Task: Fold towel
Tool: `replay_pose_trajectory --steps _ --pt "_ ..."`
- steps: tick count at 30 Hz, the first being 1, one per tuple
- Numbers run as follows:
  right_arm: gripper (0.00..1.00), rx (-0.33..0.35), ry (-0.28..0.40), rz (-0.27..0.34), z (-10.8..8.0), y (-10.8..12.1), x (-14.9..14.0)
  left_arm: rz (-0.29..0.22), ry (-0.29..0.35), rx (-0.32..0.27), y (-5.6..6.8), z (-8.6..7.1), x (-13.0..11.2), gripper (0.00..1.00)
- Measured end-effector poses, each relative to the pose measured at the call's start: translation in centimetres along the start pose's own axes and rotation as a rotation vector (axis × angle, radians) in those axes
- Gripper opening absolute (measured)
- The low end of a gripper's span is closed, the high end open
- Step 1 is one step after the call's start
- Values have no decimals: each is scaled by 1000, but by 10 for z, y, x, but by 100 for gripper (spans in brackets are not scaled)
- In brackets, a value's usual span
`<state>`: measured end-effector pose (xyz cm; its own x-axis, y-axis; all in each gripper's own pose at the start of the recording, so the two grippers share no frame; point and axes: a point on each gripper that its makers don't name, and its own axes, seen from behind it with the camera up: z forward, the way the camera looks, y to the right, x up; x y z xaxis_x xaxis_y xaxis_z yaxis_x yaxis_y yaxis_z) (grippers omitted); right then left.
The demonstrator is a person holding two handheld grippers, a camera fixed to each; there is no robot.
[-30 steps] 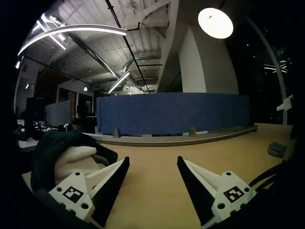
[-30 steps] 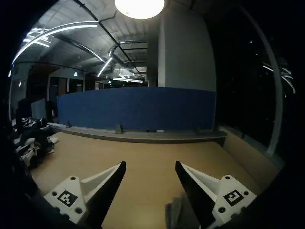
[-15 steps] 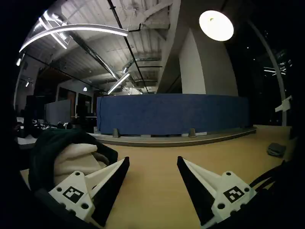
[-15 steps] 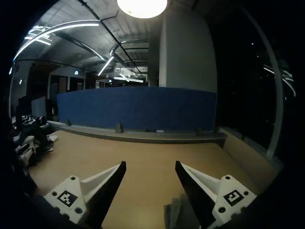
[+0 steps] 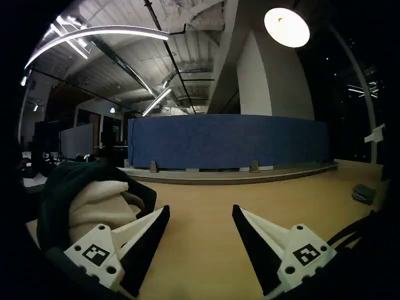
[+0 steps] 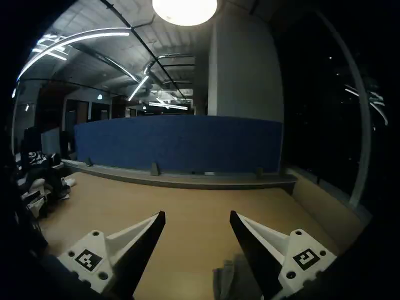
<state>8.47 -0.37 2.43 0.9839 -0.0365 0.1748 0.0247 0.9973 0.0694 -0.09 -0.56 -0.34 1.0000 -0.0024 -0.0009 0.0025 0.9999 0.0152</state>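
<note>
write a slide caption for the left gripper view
Left gripper open above a wooden table, a dark green and cream cloth heap by one finger, blue partition behind.

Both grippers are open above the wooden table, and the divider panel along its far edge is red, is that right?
No. The divider panel is blue, not red; the right gripper view shows it plainly. The rest holds: the left gripper and the right gripper are both open above the wooden table.
</note>
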Motion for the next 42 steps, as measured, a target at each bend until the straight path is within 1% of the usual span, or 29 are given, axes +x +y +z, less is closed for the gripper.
replay_pose_trajectory --steps 9,14,21,26,32,39,42 --pt "100 3 52 21 0 7 6 2 -1 0 0 0 0 93" --pt "100 -11 69 53 0 18 2 2 -1 0 0 -1 0 93" --pt "100 -41 93 92 -1 39 -6 2 -1 0 -1 0 1 93" --pt "100 -53 118 109 -3 41 -11 2 -1 1 -1 0 1 93" --pt "100 -58 111 105 -3 44 -32 2 -1 1 -1 0 1 93" --pt "100 -51 109 107 -4 35 -55 2 -1 1 -1 0 1 93" --pt "100 -61 109 108 -3 39 -67 2 -1 1 -1 0 1 93"
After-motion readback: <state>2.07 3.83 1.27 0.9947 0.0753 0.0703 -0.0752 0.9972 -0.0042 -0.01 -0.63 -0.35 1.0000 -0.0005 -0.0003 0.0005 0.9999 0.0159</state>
